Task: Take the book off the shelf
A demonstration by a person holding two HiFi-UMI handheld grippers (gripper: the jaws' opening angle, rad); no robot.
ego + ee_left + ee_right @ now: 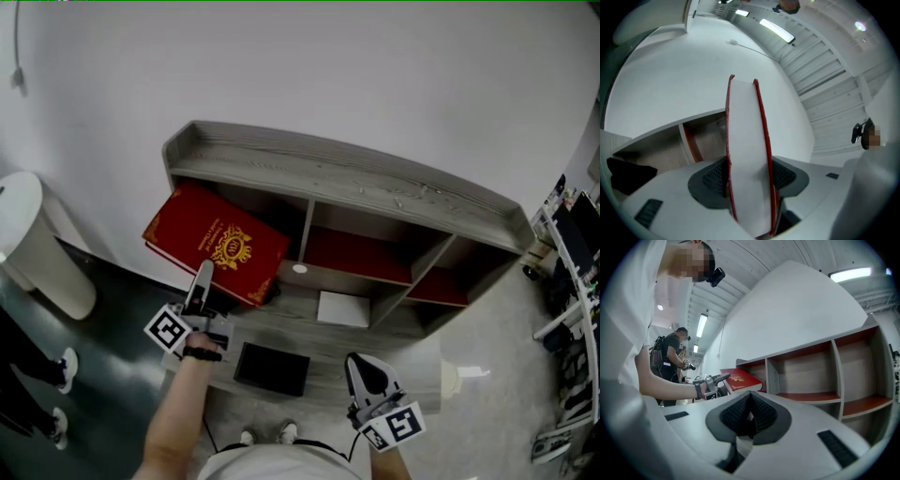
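Observation:
A red book (pixel 211 239) with a gold emblem is tilted at the left end of the grey shelf (pixel 375 183), partly out of its left compartment. My left gripper (pixel 204 272) is shut on the book's near corner. In the left gripper view the white page edge of the book (pixel 746 154) runs up between the pads of the left gripper (pixel 747 180), which press on both red covers. My right gripper (pixel 361 366) hangs low at the front right, shut with nothing in it. The right gripper view shows its pads (pixel 761 413) together, and the book (pixel 740 379) and shelf (pixel 834 362) beyond.
A black flat slab (pixel 272 368) and a white sheet (pixel 343 308) lie on the low surface before the shelf. A white rounded bin (pixel 37 248) stands at the left, a person's feet (pixel 61 370) beside it. Equipment racks (pixel 572 281) line the right.

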